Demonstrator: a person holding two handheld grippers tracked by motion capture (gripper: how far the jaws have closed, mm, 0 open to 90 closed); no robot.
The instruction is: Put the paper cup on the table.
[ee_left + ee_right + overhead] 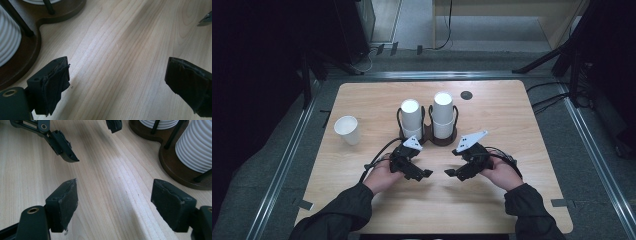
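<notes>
In the right gripper view the right tool [113, 195] stands wide over bare worktop [105, 170], gripping nothing; the cup holder [175, 170] with ribbed white cups sits upper right. The left gripper view shows the left tool [117, 72] equally wide, empty. The high view adds a lone paper cup [347, 129] at mid-left, apparently upright, well apart from both tools.

Two cup stacks [427, 117] stand in a holder [428, 136] behind both grippers [438, 172].
</notes>
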